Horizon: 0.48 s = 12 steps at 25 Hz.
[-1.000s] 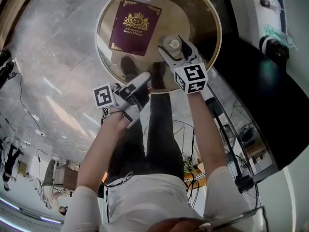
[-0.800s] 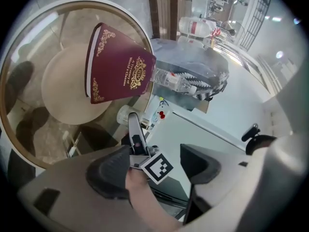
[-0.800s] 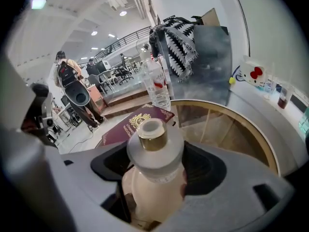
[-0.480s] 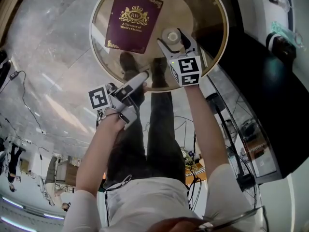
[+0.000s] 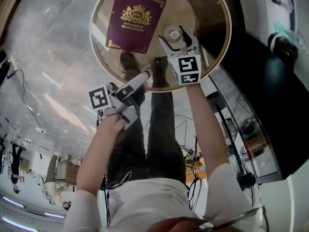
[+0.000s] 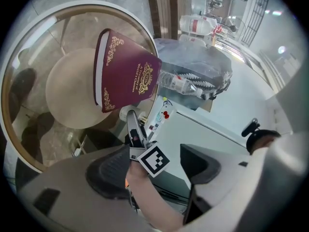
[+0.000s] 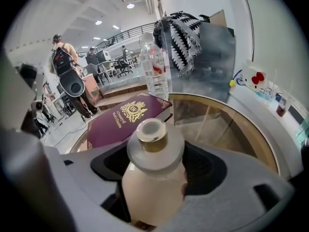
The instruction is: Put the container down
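Clamping the cream container (image 7: pixel 153 180) upright over the glass surface (image 5: pixel 215 13) beside the burgundy book (image 5: pixel 135 21), the right gripper (image 5: pixel 174 37) could topple it by letting go too high; the left gripper (image 5: pixel 136 96) hangs spread, empty.

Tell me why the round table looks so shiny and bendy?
Head view: the glass table is see-through, and the floor shows bright light streaks. Left gripper view: the wide lens curves the table's rim and darkens the corners. Right gripper view: the container is so close it looks huge and slightly soft; the book behind it is sharp.
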Available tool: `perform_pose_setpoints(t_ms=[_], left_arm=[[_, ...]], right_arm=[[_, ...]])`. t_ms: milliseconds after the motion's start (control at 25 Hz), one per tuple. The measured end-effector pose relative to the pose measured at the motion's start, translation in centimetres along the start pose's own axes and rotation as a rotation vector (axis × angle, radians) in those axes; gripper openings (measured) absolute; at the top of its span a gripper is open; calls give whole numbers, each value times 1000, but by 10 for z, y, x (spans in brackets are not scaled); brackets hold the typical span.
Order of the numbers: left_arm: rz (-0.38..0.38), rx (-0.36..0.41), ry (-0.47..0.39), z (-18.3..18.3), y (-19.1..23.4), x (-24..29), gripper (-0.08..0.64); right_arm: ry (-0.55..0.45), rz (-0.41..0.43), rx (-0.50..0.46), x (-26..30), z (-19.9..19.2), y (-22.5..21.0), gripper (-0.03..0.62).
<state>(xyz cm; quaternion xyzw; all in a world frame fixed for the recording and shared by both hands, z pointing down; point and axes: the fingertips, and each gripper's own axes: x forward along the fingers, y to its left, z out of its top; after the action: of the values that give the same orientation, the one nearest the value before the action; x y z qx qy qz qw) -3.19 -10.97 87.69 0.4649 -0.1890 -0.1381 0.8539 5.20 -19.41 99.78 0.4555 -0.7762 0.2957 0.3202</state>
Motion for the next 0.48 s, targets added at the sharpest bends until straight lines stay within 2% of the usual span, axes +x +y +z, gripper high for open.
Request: perform_pose_setpoints(t_ms=[200,480], left_arm=[[-1,0,0,4,-1,-3,311],[-1,17,3,7,-4,-10,311]], right_arm=[[11,-17,-43,0,-7,3,336],[12,-34,-30,-8,-1,2,354]])
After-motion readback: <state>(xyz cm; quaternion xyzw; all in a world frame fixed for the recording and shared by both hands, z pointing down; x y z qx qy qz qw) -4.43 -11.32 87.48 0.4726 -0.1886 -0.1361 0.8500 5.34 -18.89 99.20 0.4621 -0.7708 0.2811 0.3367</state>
